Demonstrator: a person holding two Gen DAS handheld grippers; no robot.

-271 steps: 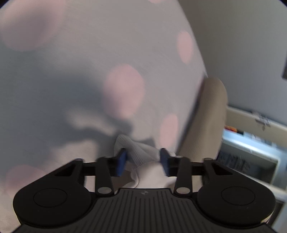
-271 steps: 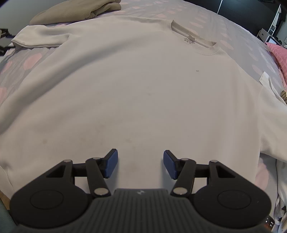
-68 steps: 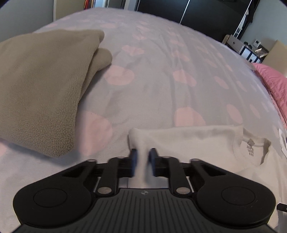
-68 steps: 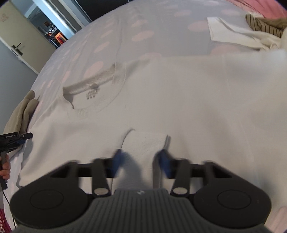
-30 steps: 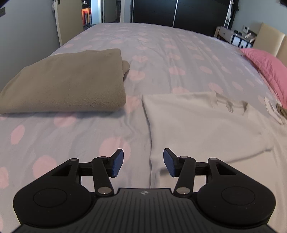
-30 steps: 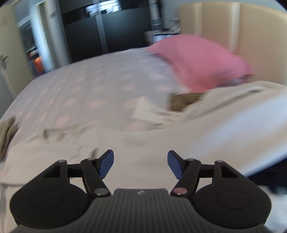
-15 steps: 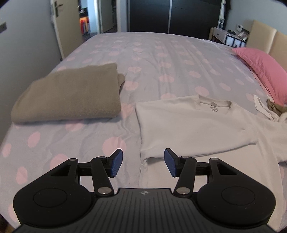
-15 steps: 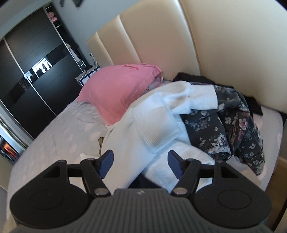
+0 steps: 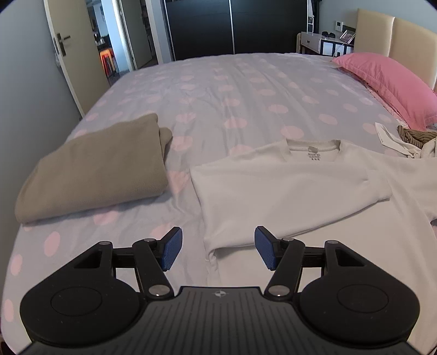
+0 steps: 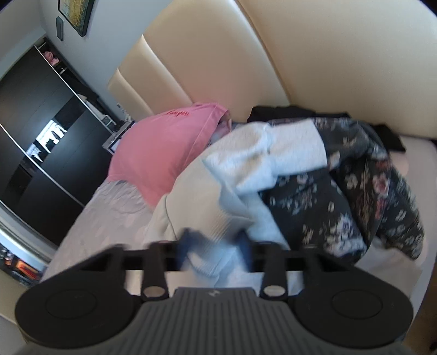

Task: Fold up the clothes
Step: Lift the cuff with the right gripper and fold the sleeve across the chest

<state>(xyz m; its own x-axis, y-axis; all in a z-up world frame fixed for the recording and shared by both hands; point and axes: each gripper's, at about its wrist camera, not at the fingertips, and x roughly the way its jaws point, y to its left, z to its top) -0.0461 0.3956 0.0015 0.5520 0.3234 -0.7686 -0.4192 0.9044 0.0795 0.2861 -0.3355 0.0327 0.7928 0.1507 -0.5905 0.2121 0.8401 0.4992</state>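
The white sweatshirt [image 9: 286, 191] lies flat on the bed [image 9: 232, 90], one sleeve folded across, so the other sleeve looks next. The left gripper [image 9: 217, 252] hovers at 6 o'clock, jaws wide; the right gripper [image 10: 217, 245] is blurred among piled clothes [image 10: 314, 185], jaws unclear. One tan folded garment [image 9: 95, 169] lies at 9 o'clock.

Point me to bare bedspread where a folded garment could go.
Free: the pink-dotted grey bedspread beyond the folded tan fleece and white sweatshirt, toward the black wardrobe. Crowded: beside the pink pillow, where the unfolded clothes pile lies.
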